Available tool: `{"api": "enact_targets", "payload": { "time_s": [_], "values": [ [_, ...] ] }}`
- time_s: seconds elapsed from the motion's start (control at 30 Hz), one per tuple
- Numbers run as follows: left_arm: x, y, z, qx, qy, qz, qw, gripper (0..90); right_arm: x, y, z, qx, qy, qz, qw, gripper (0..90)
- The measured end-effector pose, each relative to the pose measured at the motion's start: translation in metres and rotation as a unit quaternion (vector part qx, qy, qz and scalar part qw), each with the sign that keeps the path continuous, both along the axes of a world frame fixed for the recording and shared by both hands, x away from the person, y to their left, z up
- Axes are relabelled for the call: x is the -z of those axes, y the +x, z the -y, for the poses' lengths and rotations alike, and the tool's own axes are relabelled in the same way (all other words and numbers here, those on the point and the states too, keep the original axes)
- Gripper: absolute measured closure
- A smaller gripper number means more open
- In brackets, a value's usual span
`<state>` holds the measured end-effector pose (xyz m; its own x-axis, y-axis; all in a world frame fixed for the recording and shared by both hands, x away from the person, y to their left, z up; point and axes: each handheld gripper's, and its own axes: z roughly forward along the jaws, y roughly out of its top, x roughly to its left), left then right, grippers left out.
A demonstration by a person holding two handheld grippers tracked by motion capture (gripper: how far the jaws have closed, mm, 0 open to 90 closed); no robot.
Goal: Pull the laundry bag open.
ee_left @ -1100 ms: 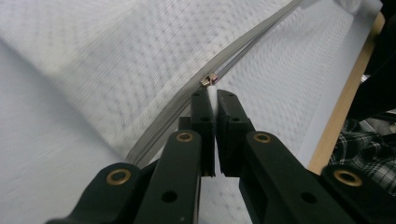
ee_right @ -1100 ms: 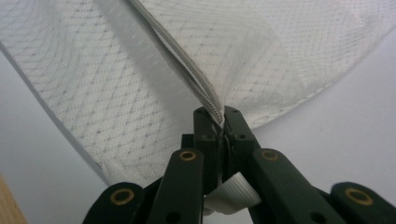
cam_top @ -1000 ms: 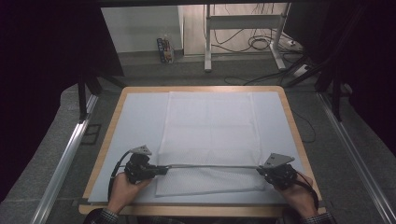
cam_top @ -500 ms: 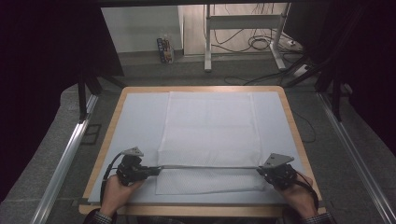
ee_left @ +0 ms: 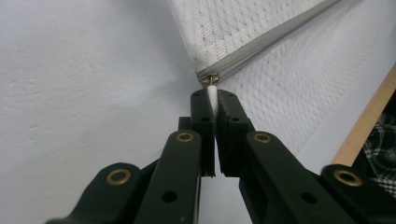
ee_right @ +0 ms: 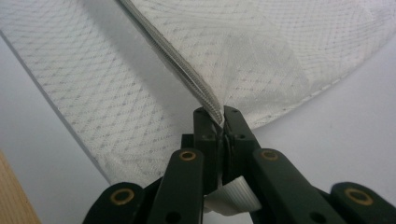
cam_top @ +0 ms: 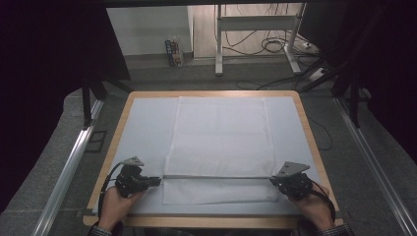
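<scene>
At the left of the high view, the person's left hand came in from the table's near edge, wrapped around the left gripper, which pointed rightward along the surface. Its black jaws were nearly together, pinching the white zipper pull at the left end of the zipper. The mesh bag was a white, fine-netted rectangle with a diamond weave, lying flat in the middle of the table, whose pale matte cover was framed by a light wooden rim. The grey zipper ran straight across the bag's near part, from one gripper to the other, and looked pulled taut. Bare cover lay open on the left of the bag, beyond the left gripper, and a narrower strip on its right; the bag's near edge sat close to the wooden rim. At the right, the right gripper pointed leftward, its jaws clamped tight on the zipper's right end, where the mesh bunched into a small peak; a ribbed white tab showed between the jaws lower down. The right hand held it low, near the table's near right corner.
</scene>
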<state>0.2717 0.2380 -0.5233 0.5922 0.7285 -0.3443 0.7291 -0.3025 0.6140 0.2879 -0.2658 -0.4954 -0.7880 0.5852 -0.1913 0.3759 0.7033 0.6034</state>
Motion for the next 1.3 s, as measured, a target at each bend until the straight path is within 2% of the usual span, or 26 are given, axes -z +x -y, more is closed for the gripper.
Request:
{"api": "enact_targets", "payload": {
  "time_s": [0.03, 0.17, 0.2, 0.27, 0.3, 0.33, 0.47, 0.53, 0.63, 0.73, 0.83, 0.87, 0.93, 0.97, 1.03, 1.07, 1.1, 1.13, 1.17, 1.3],
  "values": [
    [-0.001, 0.0, 0.001, -0.001, 0.01, 0.003, 0.9999, 87.4, 0.0, 0.0, -0.001, -0.004, -0.001, -0.002, 1.0, 84.9],
    [0.0, 0.0, 0.002, 0.004, 0.001, -0.003, 1.0, 87.3, 0.001, -0.001, 0.0, -0.003, -0.002, -0.007, 1.0, 84.8],
    [0.0, 0.001, 0.003, 0.005, 0.002, -0.004, 1.0, 87.3, 0.002, -0.001, 0.001, -0.002, -0.003, -0.016, 0.9999, 83.2],
    [0.001, 0.001, 0.005, 0.007, 0.007, -0.005, 0.9999, 87.3, 0.003, -0.001, 0.001, -0.001, -0.001, -0.019, 0.9998, 80.4],
    [0.001, 0.001, 0.005, 0.006, 0.01, -0.008, 0.9999, 87.2, 0.004, -0.001, 0.002, 0.003, -0.002, -0.029, 0.9996, 68.1],
    [0.001, 0.001, 0.005, 0.006, 0.01, -0.008, 0.9999, 87.2, 0.004, -0.001, 0.002, 0.003, -0.002, -0.029, 0.9996, 68.1],
    [0.001, 0.0, 0.003, 0.005, 0.008, -0.007, 0.9999, 87.0, 0.006, -0.003, 0.008, 0.009, 0.004, -0.048, 0.9988, 53.5],
    [0.002, -0.001, 0.004, 0.006, 0.019, -0.005, 0.9998, 86.7, 0.005, -0.004, 0.011, 0.008, 0.001, -0.045, 0.999, 47.4],
    [0.003, -0.002, 0.003, 0.007, 0.023, -0.006, 0.9997, 86.6, 0.005, -0.005, 0.012, 0.005, -0.006, -0.043, 0.999, 45.3],
    [0.005, -0.005, 0.003, 0.01, 0.027, -0.009, 0.9995, 86.3, 0.006, -0.008, 0.018, 0.012, -0.009, -0.043, 0.9989, 44.4],
    [0.005, -0.006, 0.006, 0.01, 0.039, -0.003, 0.9992, 85.5, 0.005, -0.009, 0.025, 0.023, 0.013, -0.045, 0.9986, 42.8],
    [0.005, -0.006, 0.008, 0.008, 0.045, 0.004, 0.999, 84.1, 0.004, -0.008, 0.025, 0.025, 0.015, -0.044, 0.9986, 41.6],
    [0.004, -0.006, 0.01, 0.008, 0.048, 0.012, 0.9987, 73.5, 0.006, -0.006, 0.021, 0.025, 0.016, -0.041, 0.9987, 37.1],
    [0.004, -0.006, 0.01, 0.01, 0.05, 0.017, 0.9986, 73.5, 0.006, -0.006, 0.021, 0.025, 0.016, -0.041, 0.9987, 37.1],
    [0.004, -0.007, 0.013, 0.006, 0.058, 0.03, 0.9978, 66.2, 0.007, -0.005, 0.018, 0.024, 0.014, -0.037, 0.9989, 31.1],
    [0.004, -0.007, 0.015, 0.003, 0.064, 0.044, 0.997, 59.4, 0.006, -0.005, 0.017, 0.026, 0.018, -0.034, 0.9989, 27.6],
    [0.004, -0.007, 0.015, 0.003, 0.064, 0.044, 0.997, 55.4, 0.006, -0.005, 0.017, 0.026, 0.018, -0.034, 0.9989, 27.6],
    [0.004, -0.007, 0.015, 0.001, 0.067, 0.051, 0.9964, 55.4, 0.006, -0.005, 0.017, 0.028, 0.025, -0.031, 0.9988, 25.1],
    [0.003, -0.008, 0.016, -0.002, 0.068, 0.057, 0.996, 51.1, 0.005, -0.004, 0.018, 0.029, 0.032, -0.027, 0.9987, 22.2],
    [-0.001, -0.011, 0.017, -0.006, 0.081, 0.09, 0.9926, 35.8, 0.002, -0.004, 0.019, 0.036, 0.045, -0.014, 0.9982, 15.4]
  ]
}}
